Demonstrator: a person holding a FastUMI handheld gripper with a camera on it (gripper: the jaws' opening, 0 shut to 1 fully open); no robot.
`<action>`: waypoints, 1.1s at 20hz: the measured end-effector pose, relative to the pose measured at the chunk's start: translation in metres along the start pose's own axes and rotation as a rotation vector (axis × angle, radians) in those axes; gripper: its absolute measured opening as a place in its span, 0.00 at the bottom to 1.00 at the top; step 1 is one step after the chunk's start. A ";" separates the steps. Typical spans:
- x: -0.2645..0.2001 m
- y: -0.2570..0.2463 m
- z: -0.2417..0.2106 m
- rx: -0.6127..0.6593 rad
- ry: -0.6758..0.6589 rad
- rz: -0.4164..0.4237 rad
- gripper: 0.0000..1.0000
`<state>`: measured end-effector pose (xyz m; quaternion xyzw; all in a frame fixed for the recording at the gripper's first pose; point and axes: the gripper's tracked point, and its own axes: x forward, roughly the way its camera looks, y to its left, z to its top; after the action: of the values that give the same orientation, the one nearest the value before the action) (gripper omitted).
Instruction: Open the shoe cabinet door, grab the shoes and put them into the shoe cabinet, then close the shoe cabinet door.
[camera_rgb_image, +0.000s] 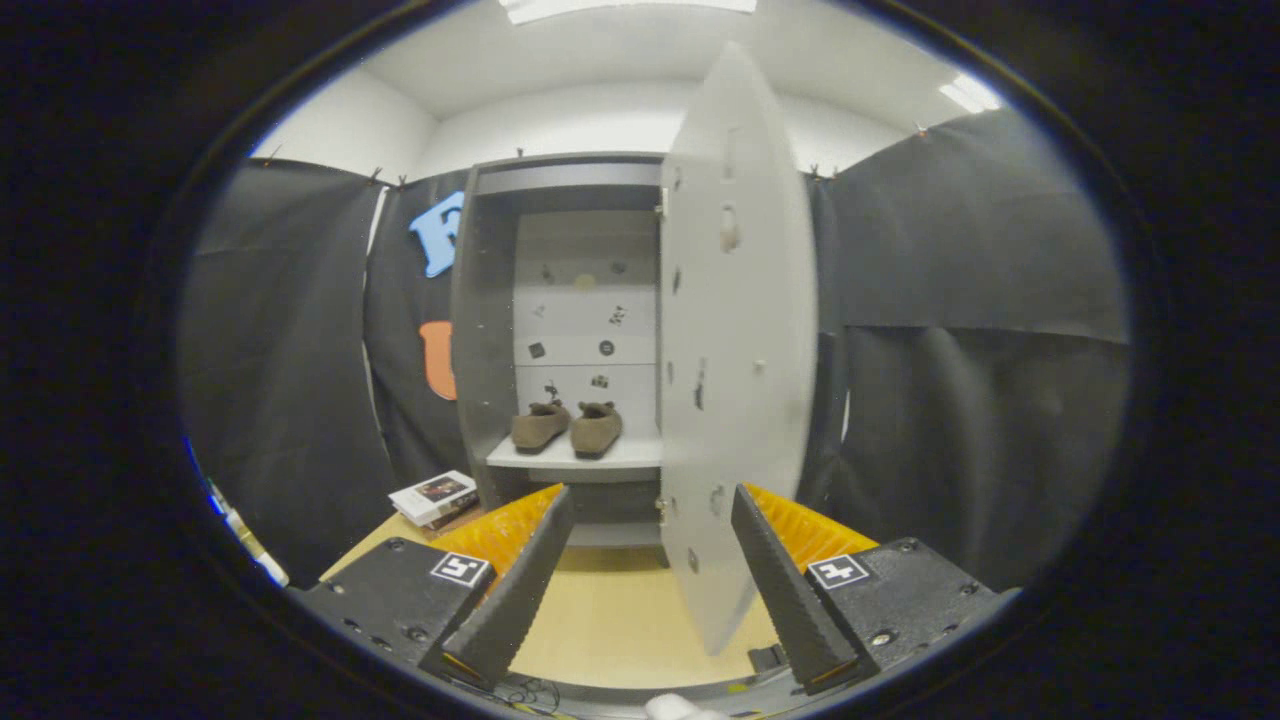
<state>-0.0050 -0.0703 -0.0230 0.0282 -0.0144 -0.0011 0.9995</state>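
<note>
Far left: black cloth booth wall (290, 380), running behind the cabinet too.

Stack of books (436, 497) lies on the wooden tabletop (610, 620), just left of the cabinet base, beyond the left finger.

Shoe cabinet (478, 330): grey carcass, upright at the far side of the tabletop, front facing the camera. Interior back panel is light with small dark marks scattered over it.

Shoes (567, 427): brown pair, side by side on the cabinet's white shelf (560, 455), toes toward the camera, touching or nearly so. Left shoe angled slightly outward. They are inside the cabinet, beyond the fingers and a bit left of the gap's centre.

Cabinet door (735, 350): open, hinged on the cabinet's right side, swung out toward the camera. Seen nearly edge-on with the inner face showing holes and fittings. Its lower edge comes down between the two fingers, nearer the right one. Cannot tell whether it touches that finger.

Claw (650, 500): open, fingers well apart, gripping nothing. Left finger (515, 585) and right finger (785, 590) are dark ribbed pads with orange backing; each black carrier block has a square marker tag.

Right: more black cloth, folded and draped.
</note>
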 end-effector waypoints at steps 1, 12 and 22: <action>-0.003 -0.020 0.001 -0.011 -0.010 -0.025 1.00; 0.074 -0.142 0.017 0.011 0.001 0.089 0.99; 0.117 -0.121 0.030 0.034 0.025 0.360 0.97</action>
<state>0.1106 -0.1927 0.0039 0.0422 -0.0068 0.1782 0.9831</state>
